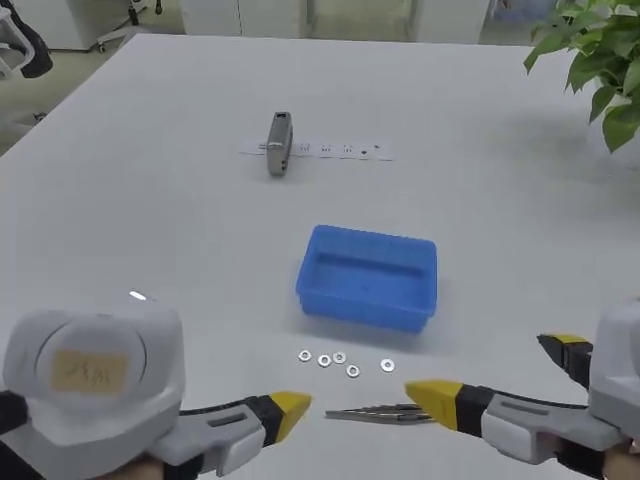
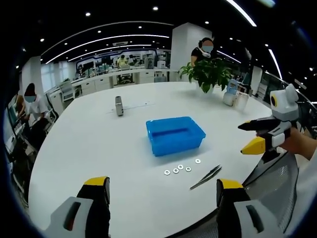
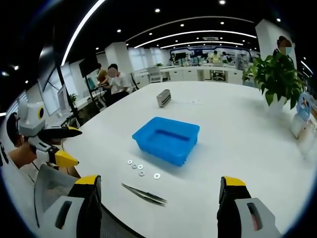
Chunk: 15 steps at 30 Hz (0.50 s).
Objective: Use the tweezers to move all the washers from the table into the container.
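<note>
Head view gives the start of the task. The right hand-held gripper [image 1: 498, 370] has its jaws wide apart and holds nothing. The left hand-held gripper [image 2: 162, 183] is also spread wide and empty, as its own view shows.

The tweezers [image 1: 372, 413] lie flat on the counter [image 1: 150, 200] between the two hand-held grippers. Their thick end is just at the yellow tip of the right one's nearer jaw; I cannot tell if they touch. Beyond the tweezers, a little further from both hand-held grippers, five washers [image 1: 339, 357] lie in a loose row. The blue container [image 1: 365, 305] stands just behind the row and seems to have nothing inside.

So I judge that the step in hand is to pick up the tweezers, and no washer is moved yet. The next move probably calls for the right hand-held gripper to come around the thick end and close gently. The tweezers are thin and flat on the counter, so they may slide away. The jaws should sit across both arms of the tweezers, so that closing can also pinch the points.

For pose, both hand-held grippers are low at the near edge of the counter and point inward to each other. In each gripper view the other hand-held gripper appears rolled on its side, one jaw above the other.
</note>
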Each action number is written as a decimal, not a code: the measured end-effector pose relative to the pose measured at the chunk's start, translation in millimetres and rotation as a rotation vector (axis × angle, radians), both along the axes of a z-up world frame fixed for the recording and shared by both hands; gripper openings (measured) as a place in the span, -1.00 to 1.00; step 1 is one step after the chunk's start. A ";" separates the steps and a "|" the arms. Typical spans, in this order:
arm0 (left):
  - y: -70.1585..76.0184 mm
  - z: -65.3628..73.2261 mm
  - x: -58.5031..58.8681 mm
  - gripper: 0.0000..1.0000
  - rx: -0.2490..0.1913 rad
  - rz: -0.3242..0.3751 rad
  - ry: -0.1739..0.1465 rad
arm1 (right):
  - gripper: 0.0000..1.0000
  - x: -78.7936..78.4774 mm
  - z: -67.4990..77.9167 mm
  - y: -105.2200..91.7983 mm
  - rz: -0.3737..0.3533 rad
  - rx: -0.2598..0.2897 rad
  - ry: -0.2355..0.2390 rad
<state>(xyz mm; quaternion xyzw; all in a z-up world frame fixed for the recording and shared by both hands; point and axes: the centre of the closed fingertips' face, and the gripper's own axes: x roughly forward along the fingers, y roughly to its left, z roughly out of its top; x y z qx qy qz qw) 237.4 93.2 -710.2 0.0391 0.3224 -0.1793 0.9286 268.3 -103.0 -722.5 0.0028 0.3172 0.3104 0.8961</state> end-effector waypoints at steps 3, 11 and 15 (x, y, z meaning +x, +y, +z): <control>-4.6 -3.3 3.3 0.83 -0.008 -0.023 0.010 | 0.98 1.0 -2.3 -1.8 -0.003 -0.005 0.007; -18.4 -20.7 10.1 0.72 0.064 -0.148 0.033 | 0.92 4.0 -6.5 -2.9 -0.007 -0.012 0.014; -26.1 -27.6 11.7 0.58 0.075 -0.201 0.049 | 0.91 4.0 -11.2 -4.1 -0.005 -0.017 0.026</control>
